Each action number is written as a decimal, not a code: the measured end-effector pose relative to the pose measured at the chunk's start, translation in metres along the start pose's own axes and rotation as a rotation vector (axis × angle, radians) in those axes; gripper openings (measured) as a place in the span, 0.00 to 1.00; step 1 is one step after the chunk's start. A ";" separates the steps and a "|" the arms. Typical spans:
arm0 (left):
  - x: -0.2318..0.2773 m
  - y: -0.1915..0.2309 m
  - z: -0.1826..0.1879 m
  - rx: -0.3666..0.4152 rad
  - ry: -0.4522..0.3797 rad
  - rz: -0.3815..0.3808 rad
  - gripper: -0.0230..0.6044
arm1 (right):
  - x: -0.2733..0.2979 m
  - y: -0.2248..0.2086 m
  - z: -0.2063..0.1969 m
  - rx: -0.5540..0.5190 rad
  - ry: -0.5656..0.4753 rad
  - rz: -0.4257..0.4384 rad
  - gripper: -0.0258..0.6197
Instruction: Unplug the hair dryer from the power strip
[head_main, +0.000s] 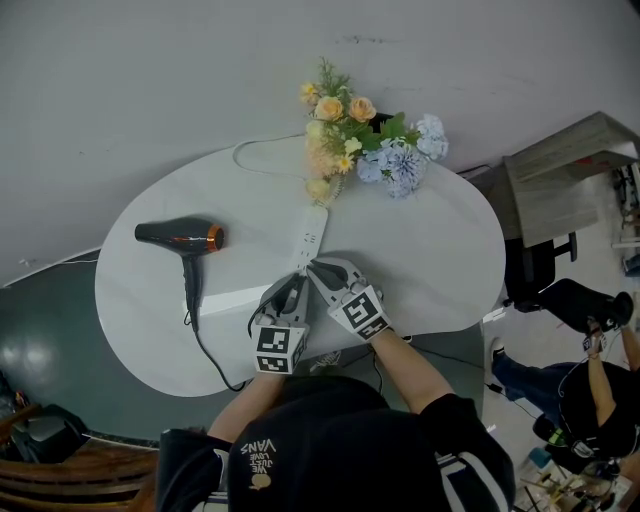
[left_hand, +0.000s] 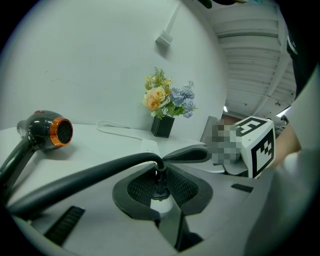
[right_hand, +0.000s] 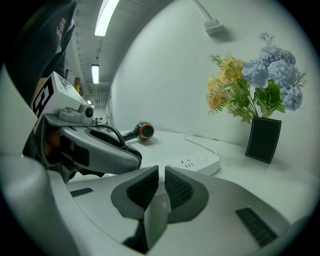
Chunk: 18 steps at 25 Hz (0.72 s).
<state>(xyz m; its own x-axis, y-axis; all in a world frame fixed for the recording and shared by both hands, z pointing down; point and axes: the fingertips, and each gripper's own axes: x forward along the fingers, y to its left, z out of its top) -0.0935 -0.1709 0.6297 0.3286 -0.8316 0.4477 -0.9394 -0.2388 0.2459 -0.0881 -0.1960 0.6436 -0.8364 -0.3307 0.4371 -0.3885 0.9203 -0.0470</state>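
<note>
We count one hair dryer (head_main: 180, 236) at left, one power strip (head_main: 311, 235), one far flower arrangement (head_main: 365, 135), a left gripper (head_main: 297, 285), a right gripper (head_main: 318, 268), seemingly one plug (left_hand: 159, 187).

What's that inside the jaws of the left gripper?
The black plug of the hair dryer, clamped by the left gripper, its cord arching away left. Something white shows beneath; prongs and socket are covered by the jaws.

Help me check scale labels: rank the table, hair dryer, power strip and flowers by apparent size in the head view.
Largest to smallest:
1. table
2. flowers
3. hair dryer, cord not counted
4. power strip, whose near end is covered
</note>
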 end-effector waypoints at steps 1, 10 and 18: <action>0.000 -0.001 0.000 -0.006 0.002 -0.002 0.15 | 0.000 0.000 0.000 0.005 -0.003 -0.002 0.14; -0.002 -0.003 0.002 -0.008 0.023 0.008 0.15 | -0.001 0.000 0.000 0.016 0.014 0.003 0.14; -0.002 -0.005 0.001 0.000 0.027 0.014 0.15 | -0.002 0.000 -0.001 0.020 0.016 0.003 0.14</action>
<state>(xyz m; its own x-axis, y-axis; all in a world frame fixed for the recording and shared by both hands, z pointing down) -0.0895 -0.1686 0.6268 0.3181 -0.8208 0.4745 -0.9439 -0.2275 0.2394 -0.0863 -0.1954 0.6439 -0.8313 -0.3245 0.4513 -0.3938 0.9168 -0.0663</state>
